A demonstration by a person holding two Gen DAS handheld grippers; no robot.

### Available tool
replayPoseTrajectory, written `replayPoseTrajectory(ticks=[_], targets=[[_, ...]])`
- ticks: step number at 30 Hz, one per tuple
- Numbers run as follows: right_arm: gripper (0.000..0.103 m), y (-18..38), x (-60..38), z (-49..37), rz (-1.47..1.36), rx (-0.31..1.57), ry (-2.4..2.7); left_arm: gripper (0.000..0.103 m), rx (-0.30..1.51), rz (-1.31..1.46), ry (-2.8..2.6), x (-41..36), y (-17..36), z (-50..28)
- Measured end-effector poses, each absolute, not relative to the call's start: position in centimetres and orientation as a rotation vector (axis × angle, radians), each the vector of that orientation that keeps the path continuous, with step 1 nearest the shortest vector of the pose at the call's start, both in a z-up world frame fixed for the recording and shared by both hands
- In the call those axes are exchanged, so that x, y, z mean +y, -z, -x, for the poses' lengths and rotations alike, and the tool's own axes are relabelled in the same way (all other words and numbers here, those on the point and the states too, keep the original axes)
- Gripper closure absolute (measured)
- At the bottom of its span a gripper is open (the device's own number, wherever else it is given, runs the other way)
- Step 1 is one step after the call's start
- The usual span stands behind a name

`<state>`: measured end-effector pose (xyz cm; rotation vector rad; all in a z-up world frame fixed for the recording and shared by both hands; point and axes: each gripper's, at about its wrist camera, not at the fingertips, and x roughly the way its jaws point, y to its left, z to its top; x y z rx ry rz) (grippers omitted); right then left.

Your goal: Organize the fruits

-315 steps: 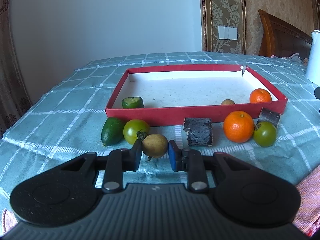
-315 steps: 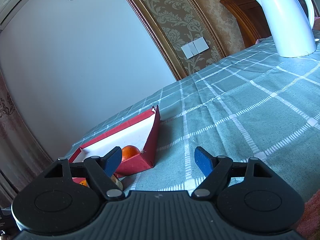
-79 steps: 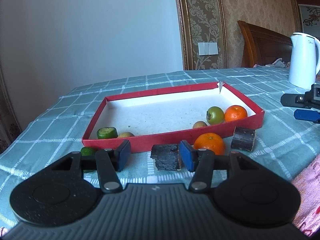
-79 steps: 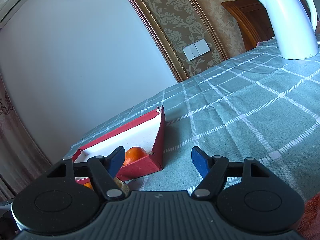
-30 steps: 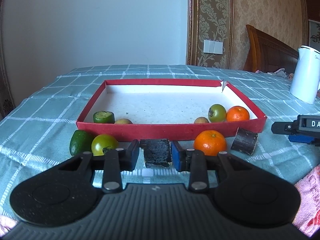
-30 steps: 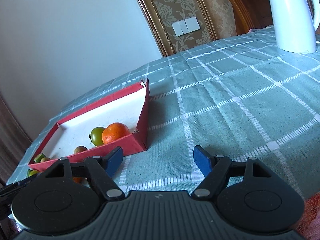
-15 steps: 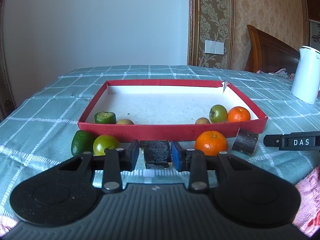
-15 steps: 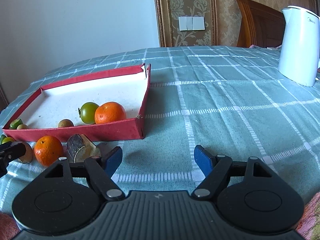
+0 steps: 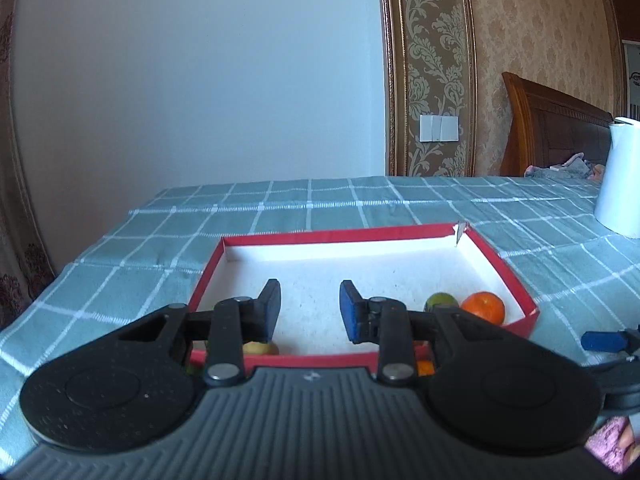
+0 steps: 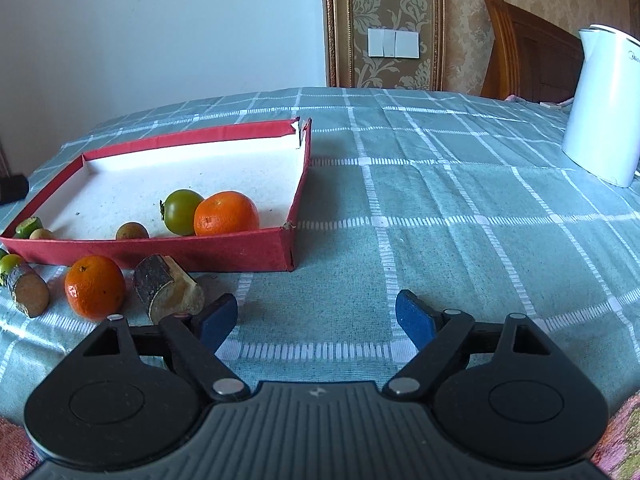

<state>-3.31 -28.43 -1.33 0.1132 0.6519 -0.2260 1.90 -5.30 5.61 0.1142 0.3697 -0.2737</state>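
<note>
A red tray (image 9: 524,304) with a white floor sits on the checked cloth; it also shows in the right wrist view (image 10: 224,250). Inside it lie an orange (image 10: 226,213), a green tomato (image 10: 182,206), a small brown fruit (image 10: 132,231) and a green piece (image 10: 29,226). In front of the tray lie a second orange (image 10: 95,286) and two dark cut pieces (image 10: 166,292) (image 10: 26,290). My left gripper (image 9: 308,312) is open and empty, raised above the tray's near wall. My right gripper (image 10: 316,320) is open and empty, low over the cloth right of the nearer cut piece.
A white kettle (image 10: 608,104) stands at the far right of the table. A wooden headboard (image 9: 556,132) and a wall switch (image 9: 439,128) are behind. The right gripper's blue tip (image 9: 604,340) shows at the right edge of the left wrist view.
My left gripper has opened, let go of the dark cut piece and risen above the tray. My right gripper has swung left and down towards the pieces in front of the tray.
</note>
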Motion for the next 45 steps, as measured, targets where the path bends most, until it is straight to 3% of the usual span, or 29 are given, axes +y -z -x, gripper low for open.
replayPoseTrajectory(ticks=[8, 15, 17, 19, 23, 30, 31, 32, 33, 45], targets=[[0.011, 1.3, -29.4, 3.6, -0.18, 0.627, 0.183, 0.076, 0.375, -0.104, 0.279, -6.4, -6.1, -3.3], [0.008, 1.3, -29.8, 3.8, -0.214, 0.614, 0.164, 0.075, 0.426, -0.149, 0.246, -4.2, -3.0, -0.3], [0.008, 1.3, -29.9, 3.9, -0.224, 0.609, 0.16, 0.07, 0.434, -0.165, 0.237, -3.9, -2.3, 0.3], [0.008, 1.4, -30.0, 4.0, -0.232, 0.605, 0.158, 0.055, 0.422, -0.184, 0.23, -3.7, -1.9, 1.0], [0.008, 1.3, -30.2, 4.1, -0.247, 0.599, 0.152, 0.049, 0.42, -0.22, 0.249, -4.0, -1.0, 1.4], [0.008, 1.3, -30.3, 4.1, -0.252, 0.596, 0.151, 0.051, 0.491, -0.207, 0.272, -4.2, 0.5, 0.2], [0.008, 1.3, -30.3, 4.2, -0.252, 0.596, 0.151, 0.057, 0.505, -0.198, 0.275, -4.2, 0.7, 0.0], [0.008, 1.3, -30.2, 4.2, -0.252, 0.596, 0.151, 0.072, 0.528, -0.188, 0.273, -4.0, 0.9, -0.3], [0.008, 1.3, -30.2, 4.2, -0.251, 0.597, 0.151, 0.075, 0.532, -0.18, 0.267, -3.9, 0.9, -0.4], [0.008, 1.3, -30.3, 4.1, -0.26, 0.592, 0.149, 0.077, 0.414, -0.18, 0.272, -6.7, -3.5, -2.5]])
